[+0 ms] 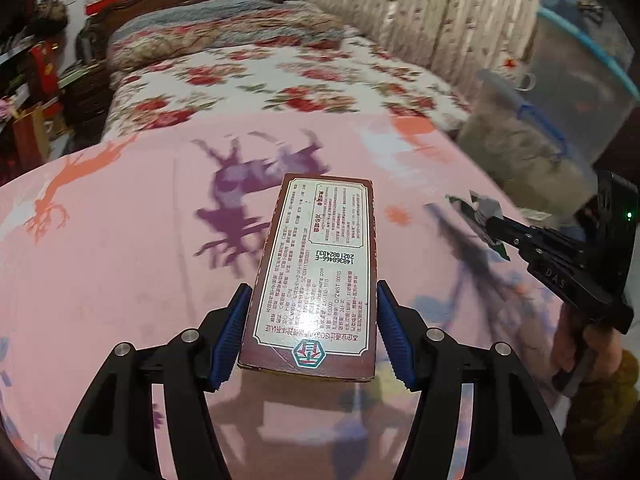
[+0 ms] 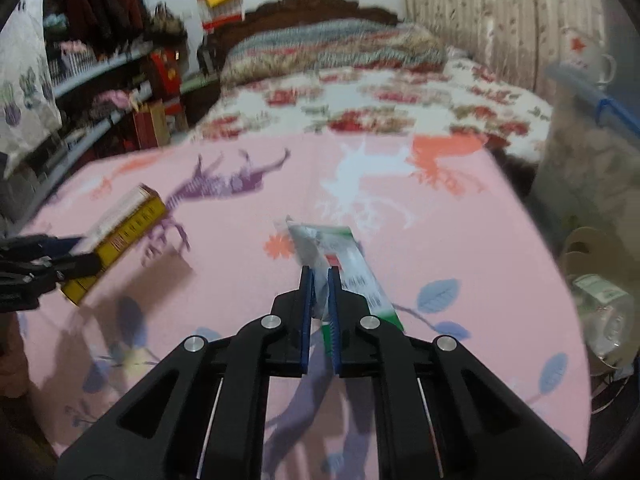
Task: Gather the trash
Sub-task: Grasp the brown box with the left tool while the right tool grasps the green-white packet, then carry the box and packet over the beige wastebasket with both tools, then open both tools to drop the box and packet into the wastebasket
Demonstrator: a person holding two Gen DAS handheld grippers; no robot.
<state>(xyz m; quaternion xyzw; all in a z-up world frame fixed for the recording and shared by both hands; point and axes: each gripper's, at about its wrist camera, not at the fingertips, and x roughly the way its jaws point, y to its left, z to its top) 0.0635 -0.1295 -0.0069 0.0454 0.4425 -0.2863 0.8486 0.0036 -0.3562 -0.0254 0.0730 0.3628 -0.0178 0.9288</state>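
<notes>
A long box (image 1: 320, 264) with a brown border and a white printed label hangs a little above the pink sheet (image 1: 120, 280). My left gripper (image 1: 312, 286) is shut on its near end, a blue pad on each long side. The right wrist view shows the same box (image 2: 124, 236) from its yellow side, with the left gripper (image 2: 60, 258) at the far left. My right gripper (image 2: 319, 271) is shut on a crumpled white and green wrapper (image 2: 344, 248), lifted off the sheet. The left wrist view has that gripper (image 1: 490, 222) and the wrapper (image 1: 470, 206) at the right.
The pink sheet covers the near part of a bed; floral bedding (image 1: 280, 80) and a dark headboard (image 2: 320, 4) lie beyond. Crowded shelves (image 2: 100, 80) stand to the left. A clear tub with a blue rim (image 1: 560, 80) and a bag holding clear packaging (image 2: 600, 312) sit at the right.
</notes>
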